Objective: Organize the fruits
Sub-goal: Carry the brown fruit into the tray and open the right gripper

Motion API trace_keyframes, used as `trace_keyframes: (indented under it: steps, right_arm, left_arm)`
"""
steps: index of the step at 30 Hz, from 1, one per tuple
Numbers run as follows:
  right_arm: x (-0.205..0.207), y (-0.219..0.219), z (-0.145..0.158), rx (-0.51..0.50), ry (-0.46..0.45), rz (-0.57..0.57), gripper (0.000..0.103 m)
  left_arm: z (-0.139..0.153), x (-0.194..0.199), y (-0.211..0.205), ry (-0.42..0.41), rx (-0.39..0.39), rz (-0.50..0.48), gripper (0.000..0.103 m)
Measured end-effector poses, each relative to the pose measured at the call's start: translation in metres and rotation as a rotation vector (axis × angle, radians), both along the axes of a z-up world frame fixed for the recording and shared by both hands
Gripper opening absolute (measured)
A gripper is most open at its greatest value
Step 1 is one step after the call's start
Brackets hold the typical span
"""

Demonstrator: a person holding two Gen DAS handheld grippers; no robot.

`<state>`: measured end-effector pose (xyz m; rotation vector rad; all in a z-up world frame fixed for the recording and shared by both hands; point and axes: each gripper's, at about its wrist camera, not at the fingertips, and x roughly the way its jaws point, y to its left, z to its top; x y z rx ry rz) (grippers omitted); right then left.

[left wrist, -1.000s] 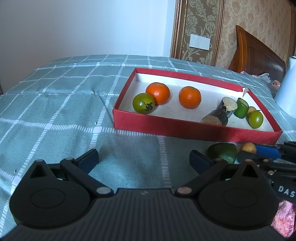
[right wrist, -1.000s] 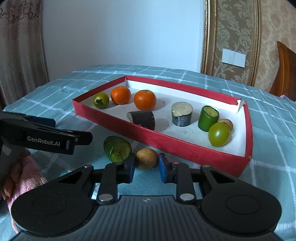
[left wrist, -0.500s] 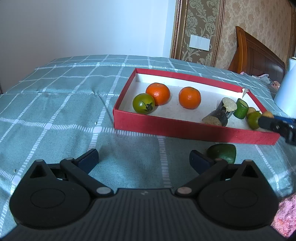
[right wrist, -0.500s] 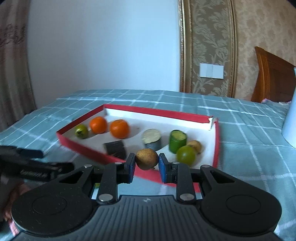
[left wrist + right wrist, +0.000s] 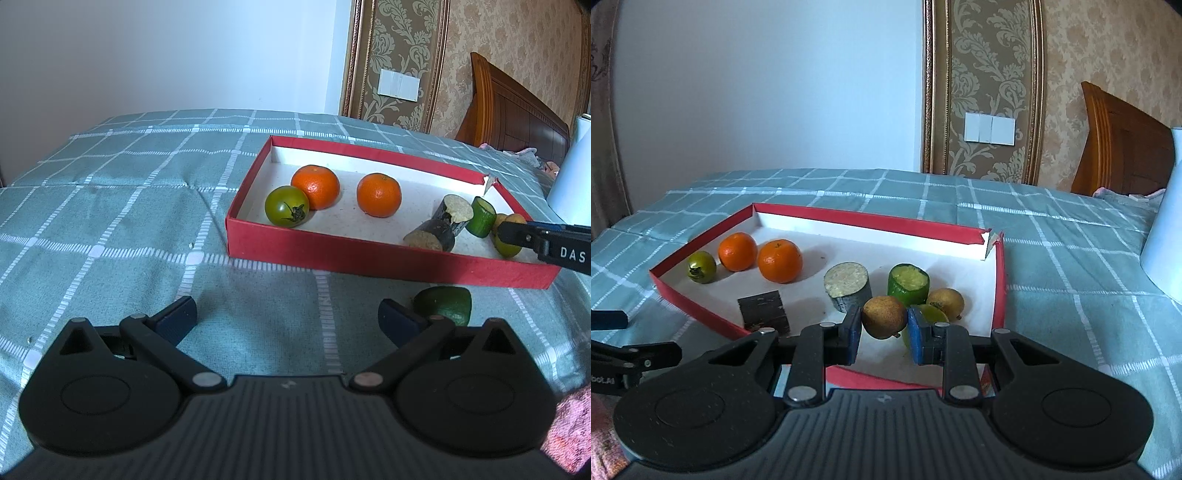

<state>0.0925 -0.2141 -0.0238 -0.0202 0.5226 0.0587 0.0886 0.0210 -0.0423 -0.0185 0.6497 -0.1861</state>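
Observation:
My right gripper (image 5: 883,328) is shut on a small brown fruit (image 5: 884,315) and holds it above the near right part of the red box (image 5: 701,314). Inside the box lie two oranges (image 5: 779,260), a green tomato (image 5: 701,266), two dark cut pieces (image 5: 762,310), a green cut piece (image 5: 908,284), another brown fruit (image 5: 946,302) and a yellow-green fruit (image 5: 932,314). My left gripper (image 5: 288,317) stands open over the checked cloth, nothing between its fingers. A green cut piece (image 5: 445,304) lies on the cloth by its right finger, outside the box (image 5: 332,254).
The box sits on a teal checked bedspread (image 5: 129,206). A white object (image 5: 1163,236) stands at the right. A wooden headboard (image 5: 1123,140) rises behind it. A pink sleeve (image 5: 569,428) shows at the lower right of the left wrist view.
My right gripper has lifted the brown fruit off the cloth and carried it over the box's front wall. The left gripper has stayed still.

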Motion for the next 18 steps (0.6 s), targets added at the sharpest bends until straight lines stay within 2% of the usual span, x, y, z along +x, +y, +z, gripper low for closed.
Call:
trace_keyframes:
  steps: [11,18]
  right_arm:
    - [0.0035,0.0026,0.0007,-0.007,0.002,0.006,0.026]
    - [-0.0045,-0.0013,0.0021,0.026,-0.005,0.021,0.026]
  left_arm:
    - [-0.0002,0.0002,0.0003,0.0,-0.001,0.0,0.103]
    - [0.0001,0.0,0.0004,-0.001,-0.006,0.0,0.103]
